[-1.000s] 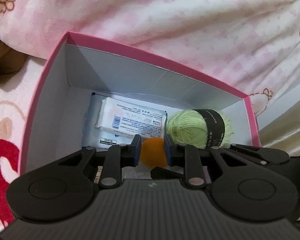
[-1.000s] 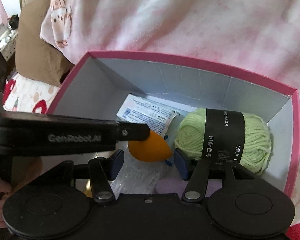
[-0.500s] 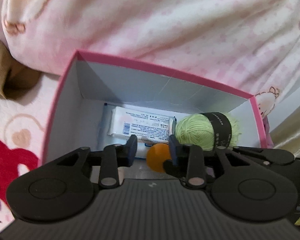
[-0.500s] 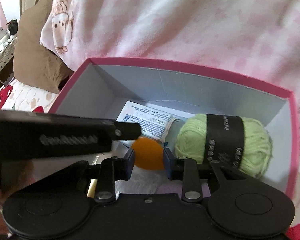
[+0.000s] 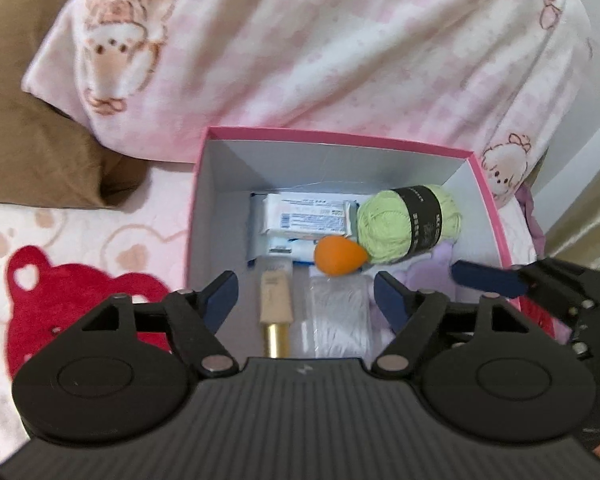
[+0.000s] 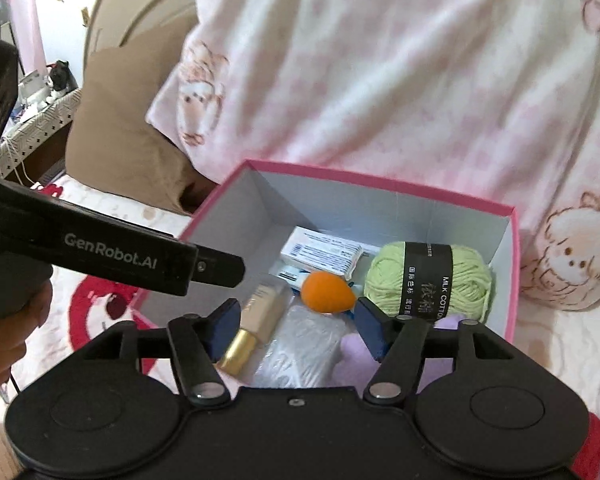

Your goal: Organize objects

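Sponge (image 5: pixel 338 255), orange, lies loose in pink box (image 5: pixel 336 136) just ahead of left gripper (image 5: pixel 305 294) and right gripper (image 6: pixel 296 322), whose jaws have just been opening, empty; best lift both clear of box walls.

A pink checked blanket (image 5: pixel 340 52) with bear prints lies bunched behind, a brown pillow (image 6: pixel 124 128) sits beside it, and a pink sheet (image 5: pixel 80 236) with red bears spreads beneath.
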Available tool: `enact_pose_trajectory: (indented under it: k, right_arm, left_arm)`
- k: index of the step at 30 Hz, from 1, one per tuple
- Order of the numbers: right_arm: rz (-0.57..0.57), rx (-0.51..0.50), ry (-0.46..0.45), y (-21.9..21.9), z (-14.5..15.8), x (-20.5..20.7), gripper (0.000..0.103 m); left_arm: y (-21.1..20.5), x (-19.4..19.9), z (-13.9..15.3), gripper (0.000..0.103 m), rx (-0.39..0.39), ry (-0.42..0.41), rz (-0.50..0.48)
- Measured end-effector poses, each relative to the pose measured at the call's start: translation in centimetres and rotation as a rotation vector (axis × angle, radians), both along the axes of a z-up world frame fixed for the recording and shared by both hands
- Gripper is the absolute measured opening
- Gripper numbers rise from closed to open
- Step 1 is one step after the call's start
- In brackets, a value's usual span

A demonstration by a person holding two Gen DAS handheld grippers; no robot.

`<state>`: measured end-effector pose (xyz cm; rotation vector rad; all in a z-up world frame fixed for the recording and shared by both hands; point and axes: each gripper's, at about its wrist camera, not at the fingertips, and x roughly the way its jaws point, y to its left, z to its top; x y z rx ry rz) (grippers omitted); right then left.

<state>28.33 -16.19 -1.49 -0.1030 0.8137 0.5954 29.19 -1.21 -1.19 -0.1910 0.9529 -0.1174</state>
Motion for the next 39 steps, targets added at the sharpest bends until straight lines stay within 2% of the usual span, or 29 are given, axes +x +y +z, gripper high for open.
enact_pose_trajectory:
  k: [5,11,16,23,30,35,39]
  right_arm:
    - [-0.010,0.026,0.010,-0.8,2.2,-2.2,0.069]
    - [-0.027,0.004,-0.033,-2.0,5.1,-5.3,0.071]
    - [-0.048,-0.011,-0.058,-3.1,6.8,-7.8,0.075]
    - [-0.079,-0.029,-0.054,-4.5,7.3,-10.7,0.075]
    - [-0.112,-0.020,-0.012,-5.1,6.7,-12.3,0.076]
    - [-0.126,-0.014,0.024,-5.3,5.7,-13.1,0.077]
    - [-0.139,-0.017,0.037,-5.5,5.1,-13.5,0.077]
  left_arm:
    - [-0.1,-2.8,2.8,0.078,0.029,0.009,-0.001]
    - [-0.3,-6.7,6.1,0.082,0.029,-0.016,-0.019]
    - [-0.4,-10.1,7.7,0.083,0.061,-0.049,-0.030]
    - [-0.3,-13.8,7.5,0.083,0.052,-0.047,-0.014]
    - [-0.5,-15.7,6.5,0.083,0.039,-0.035,-0.003]
    - [-1.2,-16.5,5.2,0.083,0.095,-0.027,0.014]
    - [-1.5,-16.9,4.6,0.083,0.104,-0.019,0.020]
